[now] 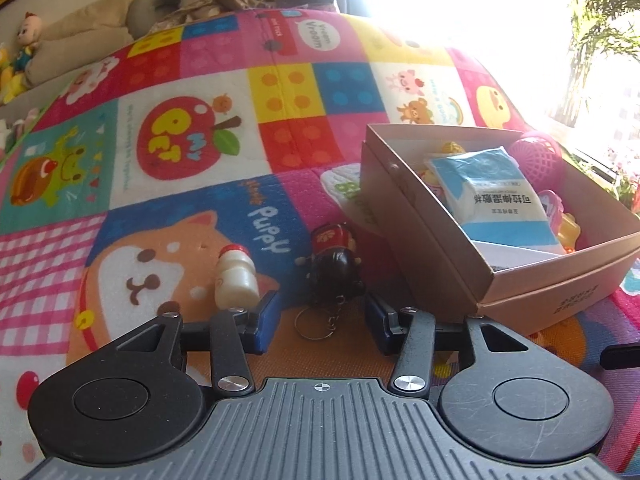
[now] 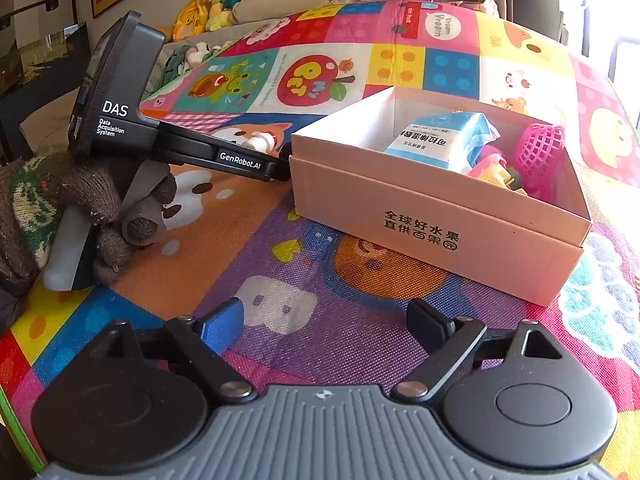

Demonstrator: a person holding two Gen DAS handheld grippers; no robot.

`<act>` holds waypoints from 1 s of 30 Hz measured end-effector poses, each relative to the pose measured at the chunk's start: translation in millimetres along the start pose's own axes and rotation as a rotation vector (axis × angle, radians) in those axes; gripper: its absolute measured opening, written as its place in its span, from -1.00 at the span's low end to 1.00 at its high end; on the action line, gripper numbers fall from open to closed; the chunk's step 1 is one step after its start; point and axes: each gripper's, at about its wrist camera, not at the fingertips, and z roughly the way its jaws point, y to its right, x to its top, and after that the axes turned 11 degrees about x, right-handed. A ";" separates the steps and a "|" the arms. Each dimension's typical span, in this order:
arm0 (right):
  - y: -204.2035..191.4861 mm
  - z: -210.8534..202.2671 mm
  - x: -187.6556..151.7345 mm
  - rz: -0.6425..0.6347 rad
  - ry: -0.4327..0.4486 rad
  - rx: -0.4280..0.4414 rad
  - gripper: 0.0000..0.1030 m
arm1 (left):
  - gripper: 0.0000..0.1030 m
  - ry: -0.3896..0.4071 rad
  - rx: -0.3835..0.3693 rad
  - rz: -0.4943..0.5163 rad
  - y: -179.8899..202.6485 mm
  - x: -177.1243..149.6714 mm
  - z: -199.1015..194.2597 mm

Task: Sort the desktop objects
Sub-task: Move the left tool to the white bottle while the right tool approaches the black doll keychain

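My left gripper (image 1: 322, 320) is open, low over the play mat. A small figurine keychain (image 1: 334, 268) in red and black lies just ahead between its fingers, its key ring (image 1: 316, 322) between the fingertips. A small white bottle with a red cap (image 1: 234, 278) lies just left of the left finger. The pink cardboard box (image 1: 416, 232) to the right holds a blue and white packet (image 1: 492, 196), a pink mesh ball (image 1: 538, 156) and small toys. My right gripper (image 2: 328, 326) is open and empty in front of the box (image 2: 420, 220). The bottle (image 2: 262, 142) shows beyond the left gripper's body (image 2: 120, 92).
A colourful play mat (image 1: 180, 208) covers the surface. Pillows and stuffed toys (image 2: 216, 4) lie at the far edge. A gloved hand (image 2: 80, 208) holds the left gripper at the left of the right wrist view. Bright window light and a plant (image 1: 600, 20) are at the right.
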 end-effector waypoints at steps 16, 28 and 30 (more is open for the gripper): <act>10.0 -5.5 -1.2 0.078 0.046 0.001 0.82 | -0.27 -0.032 -0.113 -0.029 1.4 -20.4 -31.9; 13.3 -10.5 -0.9 0.096 0.084 -0.037 0.86 | 0.41 0.014 -0.176 -0.063 -7.5 -39.5 -87.6; 13.0 -10.6 -1.2 0.096 0.085 -0.038 0.86 | 0.43 0.041 -0.113 -0.145 -23.4 -26.7 -78.5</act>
